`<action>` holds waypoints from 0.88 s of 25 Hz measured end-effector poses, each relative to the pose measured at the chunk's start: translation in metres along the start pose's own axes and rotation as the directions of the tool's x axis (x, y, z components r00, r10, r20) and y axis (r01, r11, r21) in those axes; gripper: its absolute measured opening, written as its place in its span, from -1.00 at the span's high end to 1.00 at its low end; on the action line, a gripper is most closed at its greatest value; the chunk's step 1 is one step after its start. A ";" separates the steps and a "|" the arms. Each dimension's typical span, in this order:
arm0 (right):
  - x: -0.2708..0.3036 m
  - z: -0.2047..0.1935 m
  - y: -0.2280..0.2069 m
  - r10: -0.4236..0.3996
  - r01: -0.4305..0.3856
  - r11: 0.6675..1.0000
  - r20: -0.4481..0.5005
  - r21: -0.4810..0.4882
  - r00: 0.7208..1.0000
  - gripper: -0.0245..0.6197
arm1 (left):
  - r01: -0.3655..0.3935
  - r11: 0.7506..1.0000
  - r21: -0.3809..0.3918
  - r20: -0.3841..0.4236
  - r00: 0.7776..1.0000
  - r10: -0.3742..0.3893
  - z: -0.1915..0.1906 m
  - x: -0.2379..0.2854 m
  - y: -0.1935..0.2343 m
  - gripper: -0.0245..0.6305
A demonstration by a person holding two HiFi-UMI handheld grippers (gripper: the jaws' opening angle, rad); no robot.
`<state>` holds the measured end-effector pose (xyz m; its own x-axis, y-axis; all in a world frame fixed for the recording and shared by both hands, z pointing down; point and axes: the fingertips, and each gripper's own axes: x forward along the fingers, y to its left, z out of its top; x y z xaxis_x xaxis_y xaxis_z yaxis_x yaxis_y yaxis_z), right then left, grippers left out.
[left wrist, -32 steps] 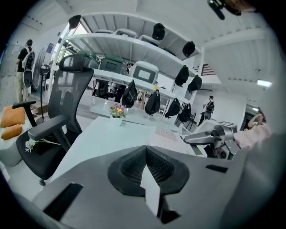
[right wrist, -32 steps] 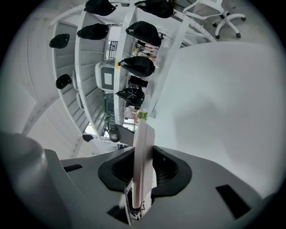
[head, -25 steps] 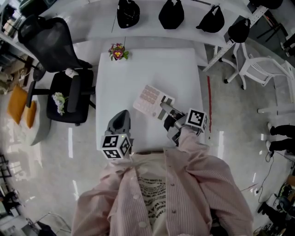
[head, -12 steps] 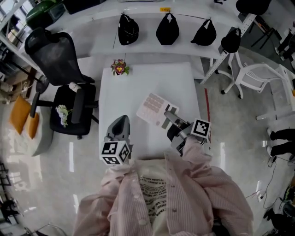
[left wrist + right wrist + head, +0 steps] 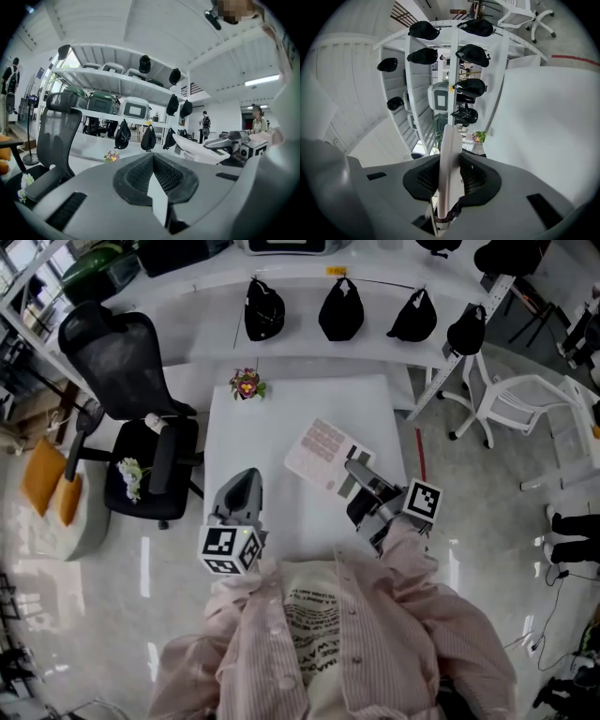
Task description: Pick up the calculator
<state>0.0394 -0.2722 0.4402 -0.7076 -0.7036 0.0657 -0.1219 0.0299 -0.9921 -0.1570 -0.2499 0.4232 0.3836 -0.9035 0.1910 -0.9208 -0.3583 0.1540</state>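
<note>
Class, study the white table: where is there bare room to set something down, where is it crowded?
Free: far table strip right of the flowers, and the left side between flowers and left gripper. Crowded: near right, under the calculator clamped in the right gripper.

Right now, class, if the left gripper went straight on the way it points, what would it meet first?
Nothing close: the left gripper points across the table. The flowers at the far edge lie nearest that line, though it may pass beside them to a black bag beyond; depth is unclear.
</note>
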 end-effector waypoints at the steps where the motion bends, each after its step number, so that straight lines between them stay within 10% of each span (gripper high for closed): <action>1: -0.001 0.001 0.002 0.002 -0.002 1.000 0.001 -0.006 1.000 0.65 | 0.000 1.000 0.015 0.005 1.000 0.000 0.004 -0.001 0.000 0.92; 22: -0.008 0.008 0.012 0.049 -0.049 0.999 0.032 -0.007 0.998 0.65 | -0.047 0.997 0.053 0.075 0.996 0.043 0.029 -0.019 0.017 0.92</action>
<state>0.0488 -0.2716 0.4268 -0.6897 -0.7240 0.0137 -0.0919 0.0687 -0.9934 -0.1815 -0.2460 0.3937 0.3370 -0.9333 0.1243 -0.9403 -0.3271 0.0936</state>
